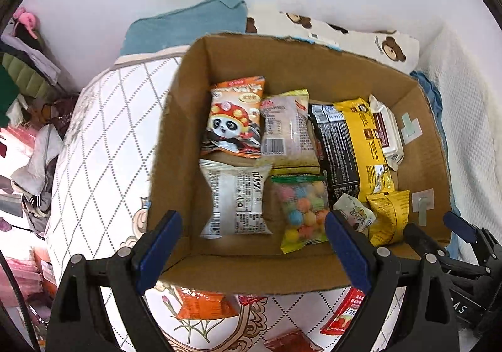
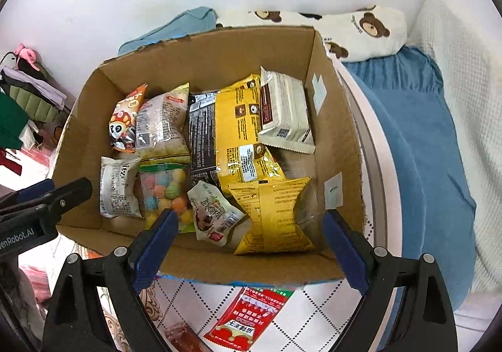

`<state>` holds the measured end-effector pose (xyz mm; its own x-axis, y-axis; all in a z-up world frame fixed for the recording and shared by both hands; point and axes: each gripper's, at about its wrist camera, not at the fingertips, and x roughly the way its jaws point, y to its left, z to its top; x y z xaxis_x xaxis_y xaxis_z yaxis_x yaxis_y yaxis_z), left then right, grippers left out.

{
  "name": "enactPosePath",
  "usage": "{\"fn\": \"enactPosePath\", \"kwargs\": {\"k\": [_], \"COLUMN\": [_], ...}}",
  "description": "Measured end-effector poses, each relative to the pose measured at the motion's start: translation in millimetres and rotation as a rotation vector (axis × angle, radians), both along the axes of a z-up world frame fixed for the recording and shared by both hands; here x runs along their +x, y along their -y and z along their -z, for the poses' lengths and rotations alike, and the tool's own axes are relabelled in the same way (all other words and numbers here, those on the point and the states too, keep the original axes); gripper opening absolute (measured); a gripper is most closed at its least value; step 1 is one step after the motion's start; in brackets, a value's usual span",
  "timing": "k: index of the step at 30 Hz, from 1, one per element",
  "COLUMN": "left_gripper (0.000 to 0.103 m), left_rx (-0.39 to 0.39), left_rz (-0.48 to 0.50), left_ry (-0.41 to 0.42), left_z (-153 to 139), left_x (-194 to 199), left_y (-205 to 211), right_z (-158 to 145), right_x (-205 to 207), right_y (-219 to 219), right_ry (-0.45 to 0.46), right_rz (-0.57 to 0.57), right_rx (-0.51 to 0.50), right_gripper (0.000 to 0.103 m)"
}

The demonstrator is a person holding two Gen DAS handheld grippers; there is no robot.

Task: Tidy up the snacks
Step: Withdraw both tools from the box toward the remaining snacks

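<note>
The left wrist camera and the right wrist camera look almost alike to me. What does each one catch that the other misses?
Only the left wrist view shows the orange packet lying on the quilt in front of the cardboard box. Only the right wrist view shows the wide blue blanket beside the box and the whole of the red packet. Both show the box with the panda packet, the bag of coloured balls and the long yellow packet inside, and both show the left gripper and right gripper open and empty.
</note>
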<state>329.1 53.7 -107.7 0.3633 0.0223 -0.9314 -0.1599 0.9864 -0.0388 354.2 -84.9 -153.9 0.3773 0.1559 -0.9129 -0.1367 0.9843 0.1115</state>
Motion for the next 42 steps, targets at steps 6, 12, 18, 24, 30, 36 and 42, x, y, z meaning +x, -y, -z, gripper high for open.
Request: {"fn": "enactPosePath", "kwargs": {"k": [6, 12, 18, 24, 30, 36, 42], "left_gripper": [0.093, 0.093, 0.093, 0.093, 0.093, 0.093, 0.093], "left_rx": [0.021, 0.052, 0.067, 0.065, 0.049, 0.053, 0.037], "left_rz": [-0.01, -0.008, -0.002, -0.006, -0.01, -0.018, -0.039], "left_ry": [0.064, 0.146, 0.201, 0.257, 0.279, 0.286, 0.207], "left_z": [-18, -40, -59, -76, -88, -91, -63], "left_x": [-20, -47, -75, -96, -106, -111, -114], "left_y": [2, 11, 20, 27, 29, 31, 34], "right_z": [-17, -42, -68, -91, -103, -102, -76], "right_x": [-16, -43, -72, -97, -110, -115, -111], "right_y": [0, 3, 8, 9, 13, 22, 33], "right_ry": [0.051, 0.128, 0.209, 0.27, 0.292, 0.279, 0.21], "right_rz": [-0.002, -0.01, -0.015, -0.027, -0.017, -0.002, 0.013], "right_rx": [0.001, 0.001, 0.012, 0.015, 0.053, 0.087, 0.122], "right_gripper": [0.095, 0.095, 0.095, 0.095, 0.095, 0.095, 0.096]}}
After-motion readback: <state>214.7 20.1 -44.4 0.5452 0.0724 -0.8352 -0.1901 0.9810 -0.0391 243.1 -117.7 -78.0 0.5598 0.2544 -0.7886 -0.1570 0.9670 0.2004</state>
